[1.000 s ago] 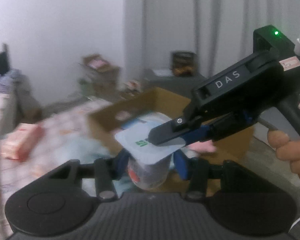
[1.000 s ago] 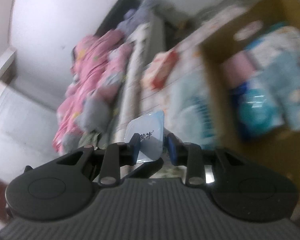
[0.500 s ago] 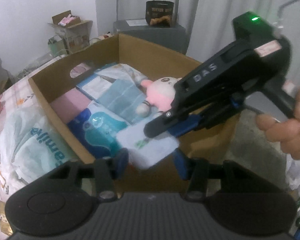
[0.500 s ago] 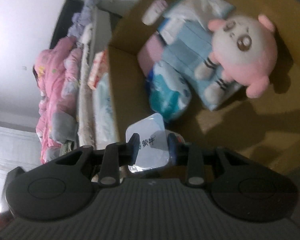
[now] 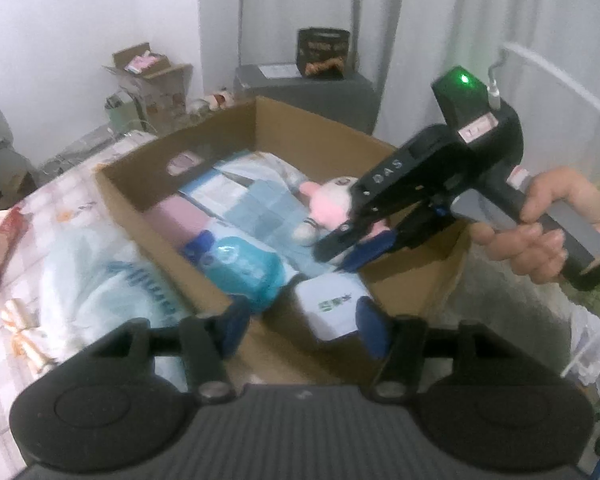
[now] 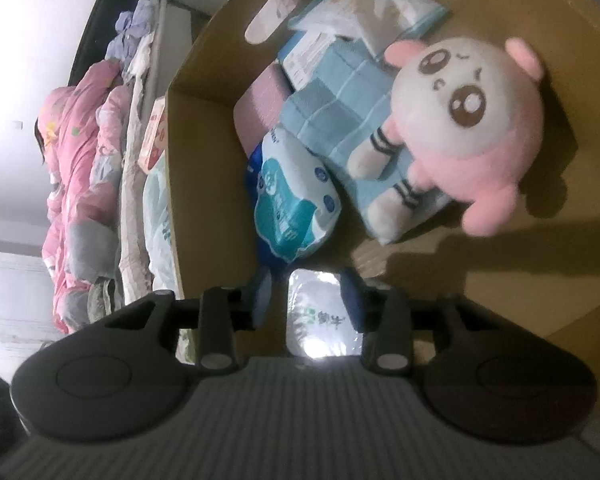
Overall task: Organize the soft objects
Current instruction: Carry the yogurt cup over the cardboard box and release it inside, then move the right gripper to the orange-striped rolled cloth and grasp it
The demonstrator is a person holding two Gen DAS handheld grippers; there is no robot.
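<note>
From my left wrist view, the left gripper (image 5: 300,320) hangs over the near end of the cardboard box (image 5: 324,136). Its fingers have just been opening and stand apart; the white cup (image 5: 332,308) sits between them, close against the right finger, clear of the left, so I judge it released into the box. The right gripper (image 5: 340,252) reaches in from the right.

From my right wrist view, the fingers have also been opening. The cup (image 6: 320,312) lies between them, ungripped, beside the tissue pack (image 6: 296,208) and pink plush toy (image 6: 460,128).
</note>
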